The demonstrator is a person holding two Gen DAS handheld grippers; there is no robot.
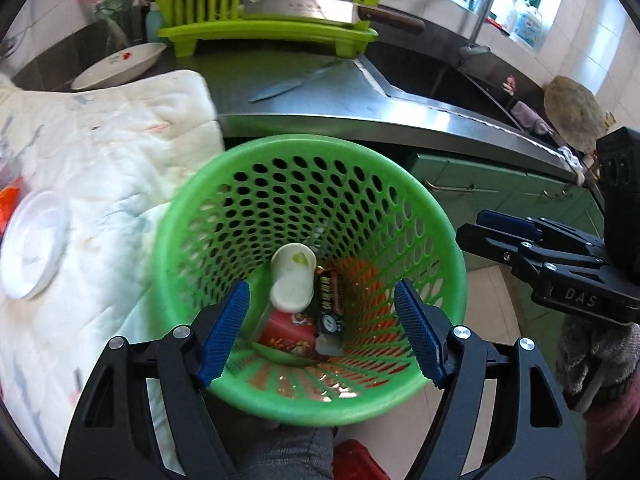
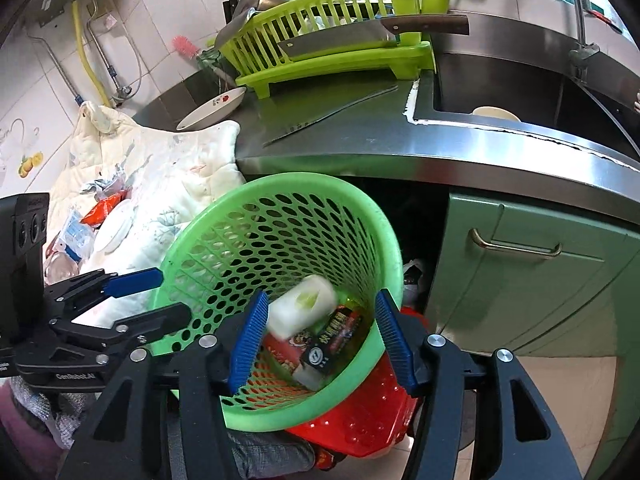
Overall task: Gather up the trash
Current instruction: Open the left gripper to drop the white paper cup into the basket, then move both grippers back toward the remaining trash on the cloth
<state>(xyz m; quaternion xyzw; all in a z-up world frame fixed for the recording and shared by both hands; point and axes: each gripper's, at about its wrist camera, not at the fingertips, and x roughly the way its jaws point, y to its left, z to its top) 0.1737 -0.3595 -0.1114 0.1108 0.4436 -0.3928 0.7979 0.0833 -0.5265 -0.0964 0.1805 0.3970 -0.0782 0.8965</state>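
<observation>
A green perforated basket [image 1: 312, 143] [image 2: 304, 182] stands in front of the steel counter. Inside lie a white cup [image 1: 292, 276] [image 2: 302, 308], a black wrapper [image 1: 329, 300] [image 2: 336, 340] and a red snack package [image 1: 286, 330] [image 2: 280, 350]. My left gripper [image 1: 322, 312] [image 2: 170, 294] hangs over the basket's mouth, open, with nothing between its blue pads. My right gripper [image 2: 322, 320] [image 1: 476, 226] is beside it at the basket's right rim, also open and empty. On a quilted cloth [image 1: 100, 152] to the left lie a white lid [image 1: 32, 248], an orange wrapper [image 2: 104, 208] and a blue-white packet [image 2: 76, 236].
A lime dish rack [image 1: 272, 32] with a cleaver [image 1: 304, 10] stands at the counter's back. A knife [image 1: 280, 88] and a flowered plate [image 1: 120, 66] lie nearby. The sink [image 2: 500, 84] is to the right, with green cupboard doors [image 2: 532, 264] below. A red bin [image 2: 360, 420] sits under the basket.
</observation>
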